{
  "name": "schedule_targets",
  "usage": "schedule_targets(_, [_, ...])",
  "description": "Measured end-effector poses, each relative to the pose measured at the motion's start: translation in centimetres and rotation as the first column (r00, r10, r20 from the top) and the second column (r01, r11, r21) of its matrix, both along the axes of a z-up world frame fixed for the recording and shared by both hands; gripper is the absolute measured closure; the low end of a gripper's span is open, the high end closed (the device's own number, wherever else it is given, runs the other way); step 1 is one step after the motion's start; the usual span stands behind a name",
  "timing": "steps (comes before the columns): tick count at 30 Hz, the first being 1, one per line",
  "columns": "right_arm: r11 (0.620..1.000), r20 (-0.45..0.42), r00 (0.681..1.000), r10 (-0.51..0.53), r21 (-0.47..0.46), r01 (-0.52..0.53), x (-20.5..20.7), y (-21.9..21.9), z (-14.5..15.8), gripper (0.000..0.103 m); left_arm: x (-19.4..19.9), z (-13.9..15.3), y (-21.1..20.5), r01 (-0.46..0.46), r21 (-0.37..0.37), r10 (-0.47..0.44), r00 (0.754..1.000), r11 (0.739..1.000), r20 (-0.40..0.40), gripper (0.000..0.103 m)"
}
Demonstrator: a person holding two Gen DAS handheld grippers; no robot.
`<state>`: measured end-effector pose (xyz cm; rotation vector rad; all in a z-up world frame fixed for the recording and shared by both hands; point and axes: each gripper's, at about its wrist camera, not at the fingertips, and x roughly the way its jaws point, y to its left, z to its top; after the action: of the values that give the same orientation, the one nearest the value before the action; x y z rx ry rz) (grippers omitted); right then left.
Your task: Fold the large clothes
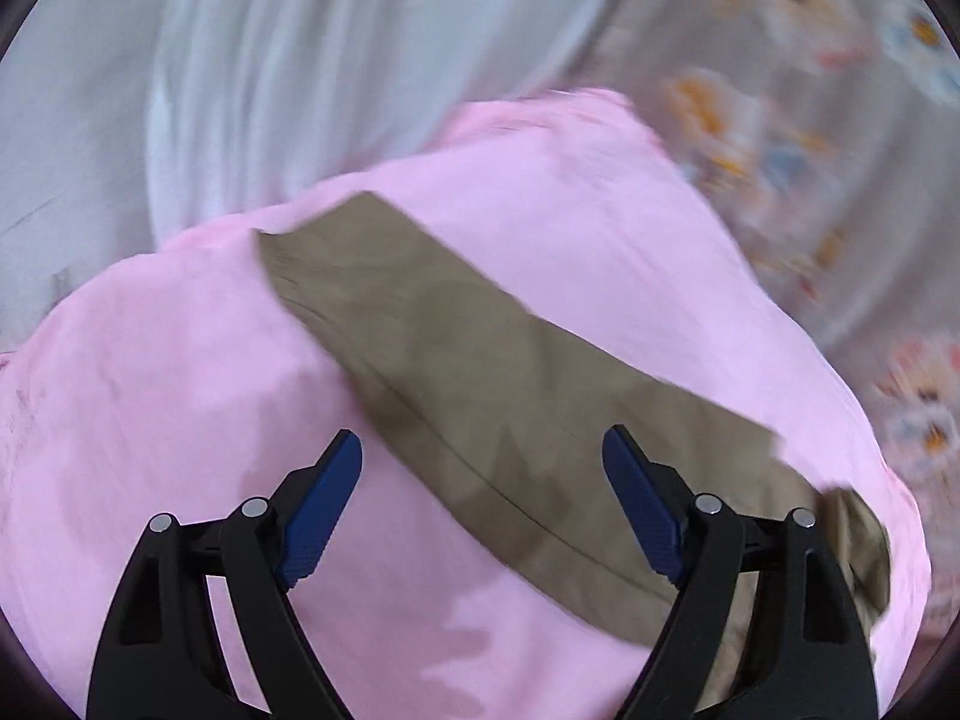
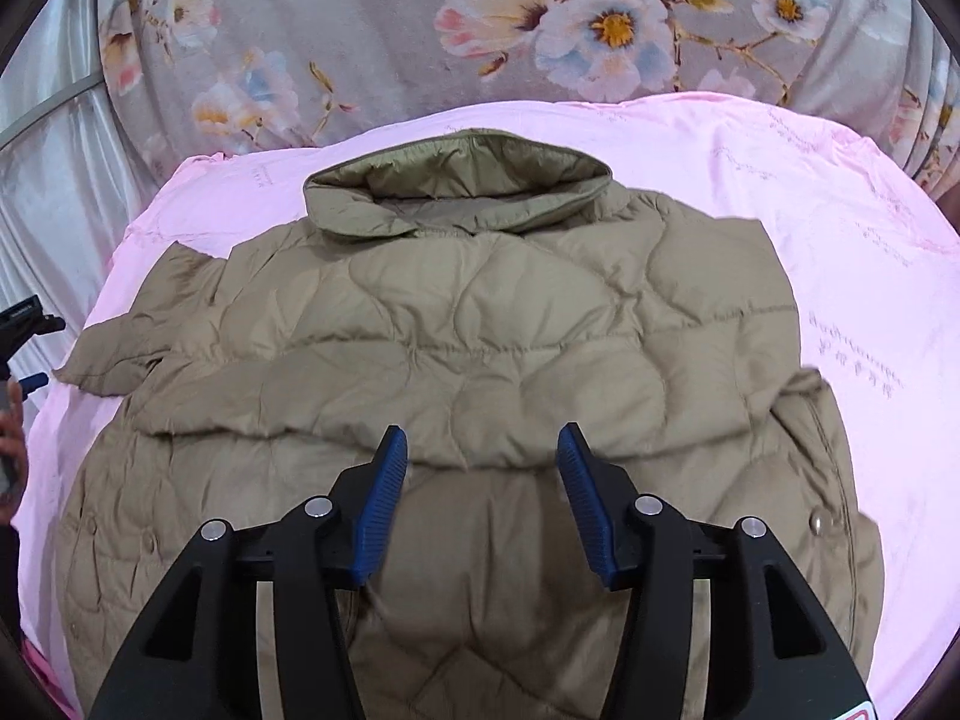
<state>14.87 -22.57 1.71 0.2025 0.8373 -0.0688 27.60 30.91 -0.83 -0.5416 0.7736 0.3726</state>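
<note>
Jacket spread flat, both grippers released

Jacket (image 2: 480, 330), tan and quilted, lies back-up on the pink sheet (image 2: 840, 252) covering the bed, collar toward the floral bedding (image 2: 420, 12) beyond. Its lower part is folded up across the middle, and one sleeve (image 1: 480, 372) stretches out flat over the pink. Right hand-held gripper (image 2: 483, 504) hovers above the folded edge, blue pads apart, nothing between them. Left hand-held gripper (image 1: 483, 504) sits over the sleeve, jaws spread wide, released as well; that view is blurred. At the left edge of the right view, the left tool peeks in beside white drapery (image 2: 54, 192).
</note>
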Motion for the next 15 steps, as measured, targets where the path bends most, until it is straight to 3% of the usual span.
schedule_targets(2, [1.000, -0.006, 1.000, -0.001, -0.004, 0.001, -0.5, 0.3, -0.1, 0.051, 1.0, -1.3, 3.1, -0.067, -0.013, 0.066, 0.997, 0.998, -0.029, 0.024])
schedule_targets(6, [1.000, -0.020, 1.000, -0.007, -0.010, 0.006, -1.0, 0.3, -0.4, 0.051, 2.8, -3.5, 5.5, -0.083, -0.108, 0.078, 0.996, 0.991, -0.051, 0.033])
schedule_targets(8, [1.000, -0.023, 1.000, -0.014, -0.011, 0.014, -1.2, 0.1, -0.4, 0.051, 3.8, -4.6, 5.8, -0.064, -0.155, 0.055, 0.997, 0.986, -0.063, 0.046])
schedule_targets(9, [1.000, -0.023, 1.000, -0.017, -0.010, 0.017, -1.3, 0.0, -0.3, 0.050, 4.4, -5.5, 5.4, -0.058, -0.169, 0.043, 0.995, 0.984, -0.095, 0.060])
schedule_targets(11, [1.000, -0.022, 0.999, -0.023, -0.010, 0.023, -1.4, -0.2, -0.3, 0.050, 4.6, -6.0, 4.6, -0.060, -0.142, 0.044, 0.992, 0.988, -0.114, 0.078])
schedule_targets(12, [1.000, -0.021, 0.999, -0.026, -0.010, 0.026, -1.5, -0.3, -0.2, 0.050, 4.6, -5.7, 4.0, -0.052, -0.118, 0.038, 0.993, 0.992, -0.114, 0.093])
schedule_targets(15, [0.999, -0.014, 0.999, -0.036, -0.008, 0.036, -1.8, -0.6, 0.0, 0.050, 4.2, -2.8, 2.0, -0.007, -0.042, 0.004, 0.998, 0.999, -0.063, 0.100])
